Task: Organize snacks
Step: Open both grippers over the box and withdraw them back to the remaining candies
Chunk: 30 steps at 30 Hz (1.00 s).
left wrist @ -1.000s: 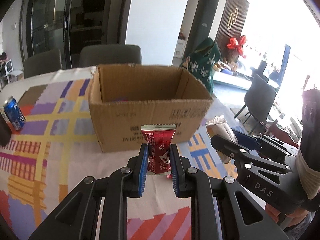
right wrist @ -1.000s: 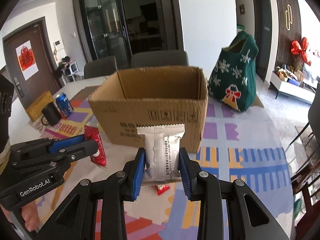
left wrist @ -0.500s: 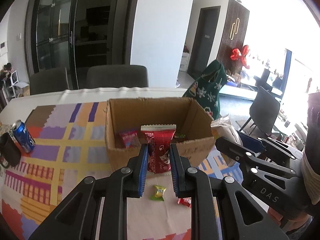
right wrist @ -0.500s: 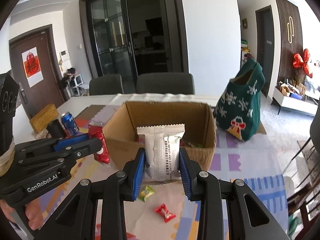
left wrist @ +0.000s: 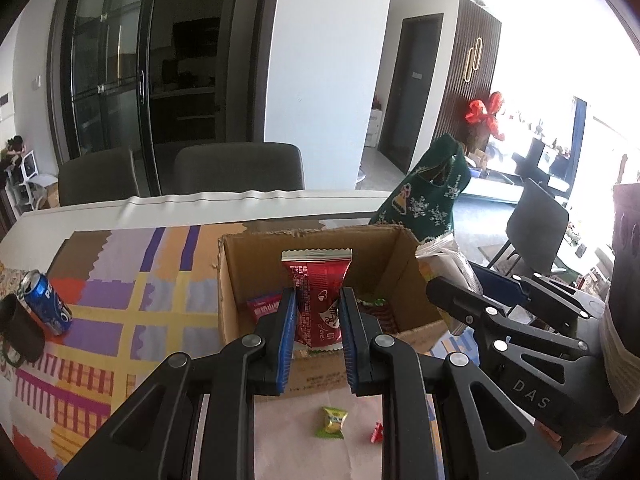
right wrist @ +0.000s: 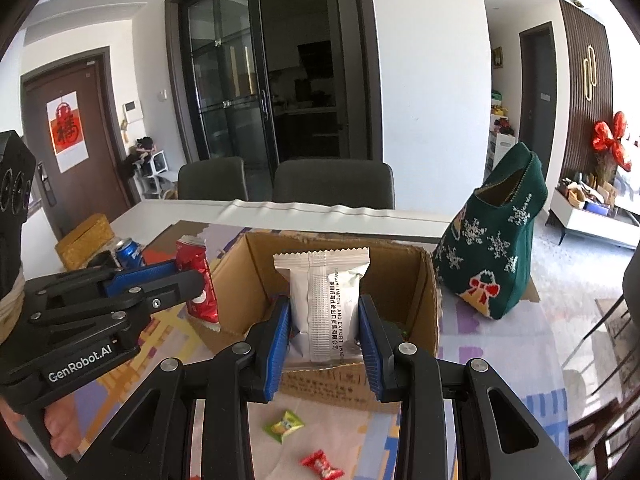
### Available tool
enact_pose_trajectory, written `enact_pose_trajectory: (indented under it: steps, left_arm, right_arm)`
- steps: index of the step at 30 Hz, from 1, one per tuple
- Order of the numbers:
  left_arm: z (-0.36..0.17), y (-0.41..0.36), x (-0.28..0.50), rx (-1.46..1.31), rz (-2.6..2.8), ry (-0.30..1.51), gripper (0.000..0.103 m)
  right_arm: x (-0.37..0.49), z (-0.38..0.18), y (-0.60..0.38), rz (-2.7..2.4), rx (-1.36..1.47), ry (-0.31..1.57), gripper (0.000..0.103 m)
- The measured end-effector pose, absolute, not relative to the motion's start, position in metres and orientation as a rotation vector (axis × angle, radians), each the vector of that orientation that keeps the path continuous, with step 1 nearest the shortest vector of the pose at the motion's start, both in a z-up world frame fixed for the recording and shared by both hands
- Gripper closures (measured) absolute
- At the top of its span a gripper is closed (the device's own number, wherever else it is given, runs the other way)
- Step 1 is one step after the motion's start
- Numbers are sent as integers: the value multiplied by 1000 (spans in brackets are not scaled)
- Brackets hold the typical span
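Both hands are up over the open cardboard box (left wrist: 320,376), each with a packet pinched. The left hand-held gripper (left wrist: 316,320) has its blue pads pressed against the sides of a red snack packet (left wrist: 318,292), which stands upright between them, its crimped top edge above the pads. Seen from that side, the packet hangs in front of the box's open top. The right hand-held gripper (right wrist: 325,328) is clamped the same way on a silvery-white snack packet (right wrist: 322,296) with a printed seam down its middle, also upright and in line with the box (right wrist: 430,308) opening.

Inside the box lie a pink wrapper (left wrist: 262,306) and some green and dark wrappers (left wrist: 374,308) on the bottom. On the worktop (left wrist: 120,280), which has a patchwork cloth of purple, yellow and orange, a green-wrapped candy (left wrist: 332,422) and a small red-wrapped candy (left wrist: 377,433) lie loose just in front of the box. A blue soda can (left wrist: 44,302) stands near the left edge beside a dark mug (left wrist: 20,332). A green knitted bag with snowflakes (right wrist: 496,252) sits to the right of the box.
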<state>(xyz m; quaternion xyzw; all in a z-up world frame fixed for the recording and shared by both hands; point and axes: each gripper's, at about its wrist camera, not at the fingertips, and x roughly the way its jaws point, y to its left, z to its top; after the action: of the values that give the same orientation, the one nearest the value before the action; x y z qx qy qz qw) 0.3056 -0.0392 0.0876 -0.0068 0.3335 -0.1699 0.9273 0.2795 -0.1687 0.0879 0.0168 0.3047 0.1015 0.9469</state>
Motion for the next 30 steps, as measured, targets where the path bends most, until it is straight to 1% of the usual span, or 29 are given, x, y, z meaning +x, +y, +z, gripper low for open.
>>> enact_pose_trajectory:
  steps: [12,13,14,15,16,17,18,20,30]
  left_arm:
    - [69,-47,349,9,-326,747,80]
    - [68,-47,351,13,-318,748,79]
    - [69,-48,353,18,-313,748,70]
    - [69,-48,352,18,-309,745,62]
    - [70,-48,351,14,-305,740,59]
    - [71,-47,349,16,-304,731,58]
    - [71,-47,347,24,-300,725,57]
    - [71,-47,343,46,-287,717,54]
    - [79,-46,307,87,-284,686,48]
  right_arm:
    - [323,74,-173,192,21,655,69]
    - [326,73,-173,190,22,659,69]
    - [328,72,-173,187,24,660,68]
    - [331,71,-174,185,26,661,65]
    - [334,69,-175,183,29,671,61]
    - [336,68,-176,181,34,679,51]
    - [336,66,-178,176,44,686,48]
    - [334,65,-181,171,55,681,48]
    - [297,73,-181,164,24,650,48]
